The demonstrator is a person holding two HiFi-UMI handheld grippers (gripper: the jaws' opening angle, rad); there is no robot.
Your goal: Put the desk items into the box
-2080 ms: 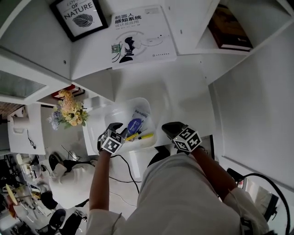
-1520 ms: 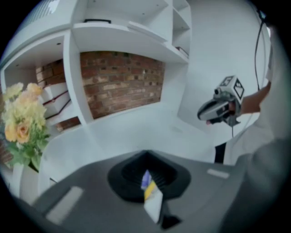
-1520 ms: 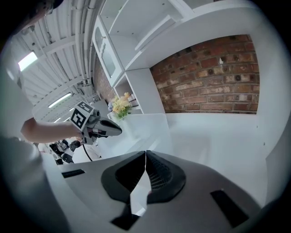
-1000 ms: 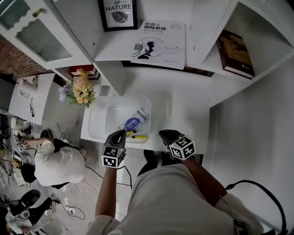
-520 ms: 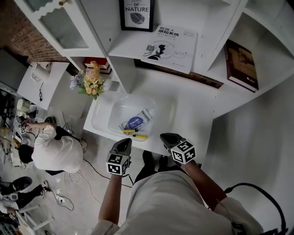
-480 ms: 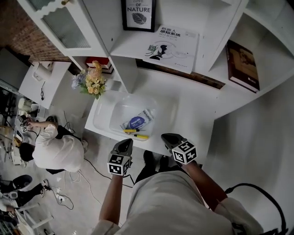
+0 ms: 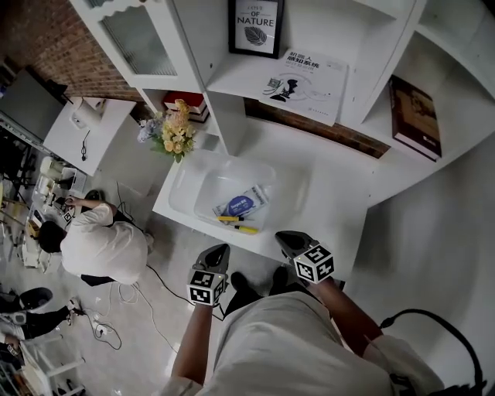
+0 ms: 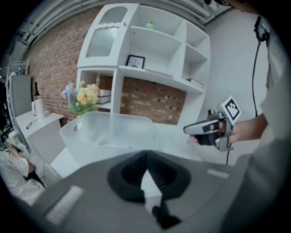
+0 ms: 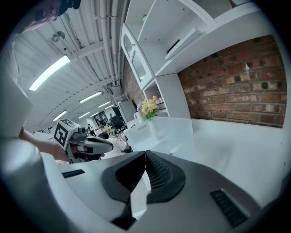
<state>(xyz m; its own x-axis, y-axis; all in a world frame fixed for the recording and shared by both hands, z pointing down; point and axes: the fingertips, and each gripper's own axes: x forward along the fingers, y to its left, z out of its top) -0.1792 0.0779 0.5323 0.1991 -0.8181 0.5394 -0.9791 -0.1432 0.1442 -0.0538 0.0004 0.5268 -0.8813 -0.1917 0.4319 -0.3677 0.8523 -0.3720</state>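
Observation:
A clear plastic box [image 7: 186, 184] stands on the white desk [image 7: 332, 205]. Inside it lie a blue-labelled packet [image 7: 243, 205] and yellow pens [image 7: 236, 225]. My left gripper [image 7: 219, 250] hangs shut and empty in front of the desk's near edge, short of the box. Its own view shows the jaws [image 8: 146, 161] pressed together, with the box [image 8: 109, 132] ahead. My right gripper [image 7: 287, 239] is also shut and empty, near the desk's front edge to the right of the box. In its own view the jaws [image 9: 145, 158] meet, and the box [image 9: 159, 129] lies ahead on the left.
A flower bunch [image 7: 175, 131] stands at the box's far left. Shelves above the desk hold a framed picture [image 7: 256, 17], a white book [image 7: 305, 73] and a brown book [image 7: 415, 104]. A person in a white shirt [image 7: 104, 247] sits on the floor side at left.
Both grippers have drawn back from the box toward my body and now sit off the desk's front edge. The packet and pens in the box have not moved.

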